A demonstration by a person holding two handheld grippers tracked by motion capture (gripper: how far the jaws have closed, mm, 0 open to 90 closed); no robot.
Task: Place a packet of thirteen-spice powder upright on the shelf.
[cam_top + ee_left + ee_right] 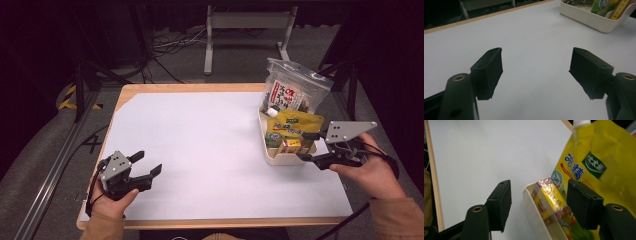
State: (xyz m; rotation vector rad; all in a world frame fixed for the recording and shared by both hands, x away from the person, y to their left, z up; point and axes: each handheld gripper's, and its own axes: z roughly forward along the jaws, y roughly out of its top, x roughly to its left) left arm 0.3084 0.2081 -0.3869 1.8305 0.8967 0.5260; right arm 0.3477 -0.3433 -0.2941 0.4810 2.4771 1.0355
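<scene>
A white tray (pixel 280 159) stands at the right of the table. It holds a yellow spouted pouch (pixel 292 125), a small yellow box (pixel 291 145) and a clear bag of snacks (pixel 295 90) leaning at its far end. My right gripper (pixel 304 146) is level at the tray's near right corner, open, its pads touching nothing. In the right gripper view the tray rim (pixel 531 205), the box (pixel 549 200) and the pouch (pixel 604 165) lie beyond the open right gripper (pixel 539 183). My left gripper (pixel 150 161) rests open near the front left, with only bare mat between the jaws of the left gripper (pixel 537 51).
A white mat (pixel 200 145) covers the wooden table (pixel 125 92). The tray (pixel 594 21) lies far off at the upper right of the left gripper view. Behind the table a metal frame (pixel 210 45) and cables (pixel 170 42) stand on the floor.
</scene>
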